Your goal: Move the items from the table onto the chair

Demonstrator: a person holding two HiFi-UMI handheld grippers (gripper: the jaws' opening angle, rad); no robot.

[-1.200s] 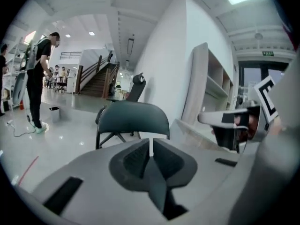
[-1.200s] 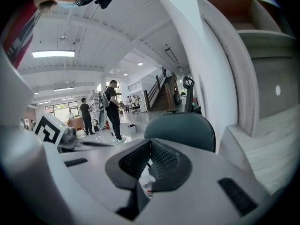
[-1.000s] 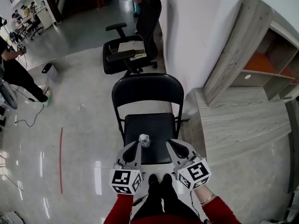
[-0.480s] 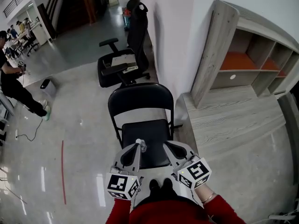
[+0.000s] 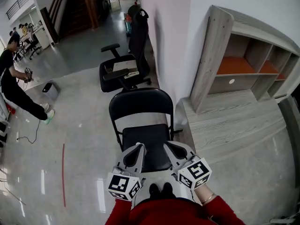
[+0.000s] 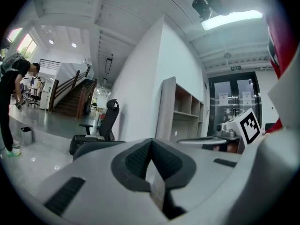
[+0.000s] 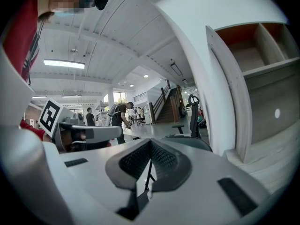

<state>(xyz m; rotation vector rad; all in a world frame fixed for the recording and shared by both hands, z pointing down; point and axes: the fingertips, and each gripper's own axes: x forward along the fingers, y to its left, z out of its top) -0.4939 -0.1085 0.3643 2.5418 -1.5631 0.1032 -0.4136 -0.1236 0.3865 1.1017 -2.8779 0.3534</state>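
We hold the left gripper (image 5: 139, 147) and right gripper (image 5: 167, 147) side by side, both claws pressed together, over the near seat edge of the black folding chair (image 5: 140, 103) at 12 o'clock; its backrest stands far, seat opening toward 6; an office chair (image 5: 123, 70) waits beyond; a wooden shelf unit (image 5: 219, 55) stands at 2.

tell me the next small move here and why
Probably pull both back and turn to look for the next item: the left gripper and right gripper hover over the front of the chair, both jaws shut with nothing between them.
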